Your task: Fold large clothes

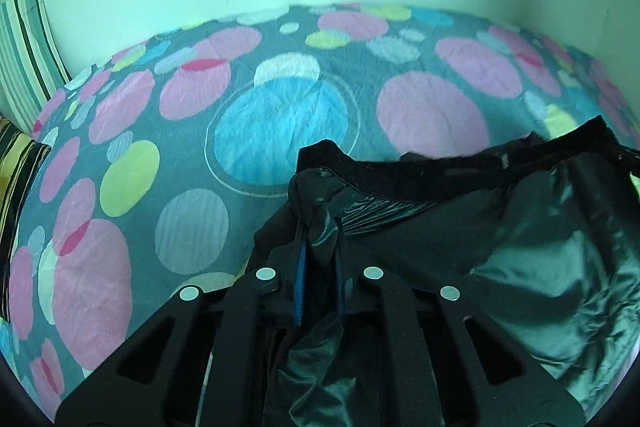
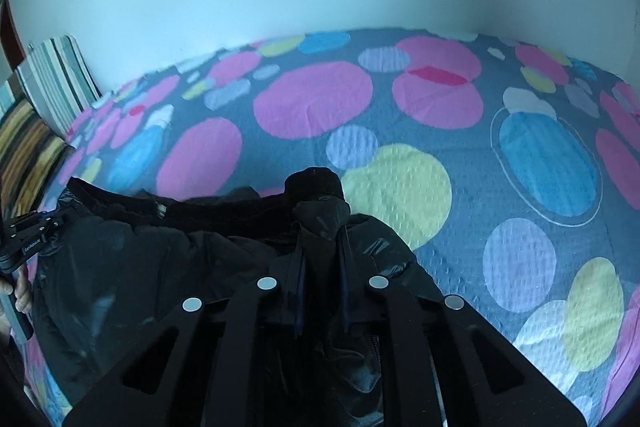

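The jacket (image 1: 540,235) looks soft, light and slick — shiny black shell cloth, so it will probably slide and sag unless pinched at a thick seam. The matte, fuzzy collar band running between the two grippers seems the best hold. It lies on the bed (image 1: 160,155), bunched beneath both sets of fingers. The left gripper (image 1: 319,231) is clenched on a fold of it; the right gripper (image 2: 320,227) likewise — each at one end.

Bedroom, spotted bedsheet (image 1: 192,155), striped pillow (image 1: 28,55)
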`<state>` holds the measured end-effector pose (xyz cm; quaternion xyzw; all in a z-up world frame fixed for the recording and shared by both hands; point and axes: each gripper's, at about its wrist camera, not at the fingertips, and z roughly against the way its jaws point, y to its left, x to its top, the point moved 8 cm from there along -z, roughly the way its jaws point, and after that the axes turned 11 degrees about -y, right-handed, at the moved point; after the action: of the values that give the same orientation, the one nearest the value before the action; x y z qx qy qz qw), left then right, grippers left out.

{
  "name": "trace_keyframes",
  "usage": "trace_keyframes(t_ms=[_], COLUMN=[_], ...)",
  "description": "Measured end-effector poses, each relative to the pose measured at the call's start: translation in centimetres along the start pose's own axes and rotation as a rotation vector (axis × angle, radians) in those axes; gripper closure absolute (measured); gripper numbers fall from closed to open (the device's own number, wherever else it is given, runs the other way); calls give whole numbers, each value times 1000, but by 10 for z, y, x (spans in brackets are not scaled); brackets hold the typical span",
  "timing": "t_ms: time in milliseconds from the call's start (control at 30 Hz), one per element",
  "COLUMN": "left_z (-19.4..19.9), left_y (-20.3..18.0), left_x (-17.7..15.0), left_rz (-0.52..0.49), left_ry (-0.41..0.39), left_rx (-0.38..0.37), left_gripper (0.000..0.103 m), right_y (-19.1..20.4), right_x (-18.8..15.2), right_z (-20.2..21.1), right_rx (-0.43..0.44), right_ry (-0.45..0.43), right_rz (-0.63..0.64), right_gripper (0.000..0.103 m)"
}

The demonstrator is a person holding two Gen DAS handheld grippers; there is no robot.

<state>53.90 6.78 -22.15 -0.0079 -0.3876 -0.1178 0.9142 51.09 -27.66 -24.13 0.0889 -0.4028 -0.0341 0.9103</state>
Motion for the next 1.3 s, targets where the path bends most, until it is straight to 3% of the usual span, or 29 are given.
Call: trace_keyframes(t_ms=[233, 633, 767, 800, 833, 933, 1000, 1100, 1300], left_z=[-28, -36, -29, -25, -22, -2, 15, 42, 95], left_y=[-2, -5, -6, -5, -3, 8, 15, 25, 32], left_x=[-16, -21, -16, -15, -15, -13, -14, -22, -65], left_rz=[8, 9, -16, -14, -12, 35, 79, 136, 240], left_ry=[18, -2, -4, -4, -5, -30, -55, -81, -90], left_rx=[5, 15, 50, 57, 69, 91, 78, 66, 43], left_gripper=[91, 91, 86, 84, 75, 41, 27, 21, 12], right_y=[-5, -6, -6, -6, -5, -7, -7, -11, -24], right_x=[-27, -29, -26, -25, -25, -20, -17, -15, -51], right_z=[-39, -45, -41, -40, -39, -29, -17, 15, 78], right_rx=[-25, -19, -28, -33, -35, -43, -41, -28, -7], right_ry=[89, 56, 47, 43, 40, 29, 21, -38, -56], right_rz=[-12, -45, -33, -24, -21, -24, -40, -90, -176], right_gripper=[87, 85, 85, 83, 82, 74, 59, 37, 36])
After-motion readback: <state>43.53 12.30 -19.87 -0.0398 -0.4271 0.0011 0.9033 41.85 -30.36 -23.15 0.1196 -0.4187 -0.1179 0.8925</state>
